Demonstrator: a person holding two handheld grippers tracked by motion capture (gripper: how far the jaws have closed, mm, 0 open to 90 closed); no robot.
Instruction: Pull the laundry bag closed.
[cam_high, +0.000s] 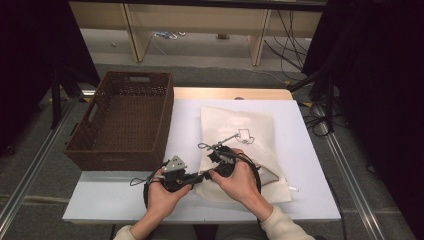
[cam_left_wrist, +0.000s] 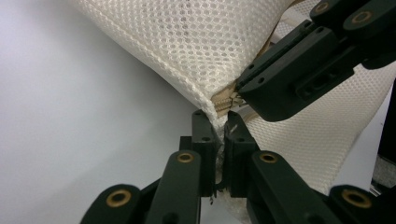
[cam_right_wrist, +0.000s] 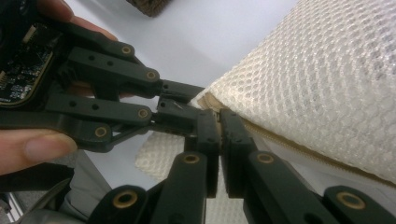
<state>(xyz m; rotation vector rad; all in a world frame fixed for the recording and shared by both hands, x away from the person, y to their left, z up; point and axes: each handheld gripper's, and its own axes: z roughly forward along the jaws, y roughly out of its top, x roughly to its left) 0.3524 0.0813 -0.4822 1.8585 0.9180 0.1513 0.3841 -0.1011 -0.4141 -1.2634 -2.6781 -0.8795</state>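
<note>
**Desk:** White counter (cam_high: 125, 197), wicker basket (cam_high: 122, 120) at ten o'clock, dim room behind. Where is the bag?

**Me:** The mesh laundry bag (cam_high: 240, 135) lies flat at centre-right of the counter, long axis running twelve to six. Its near-left corner, where the zipper (cam_left_wrist: 224, 103) ends, is lifted to my two hands.

**Desk:** And your fingers?

**Me:** My left gripper (cam_high: 197, 176) has its fingers clamped together on the mesh at that corner. My right gripper (cam_high: 212, 172) meets it from three o'clock, fingers pressed together at the zipper end; whether they pinch the pull itself I cannot tell.

**Desk:** What does the next move turn on?

**Me:** The zipper line runs away toward four o'clock along the near edge. I judge the left anchors while the right, the nearer to the track, draws that way.
</note>
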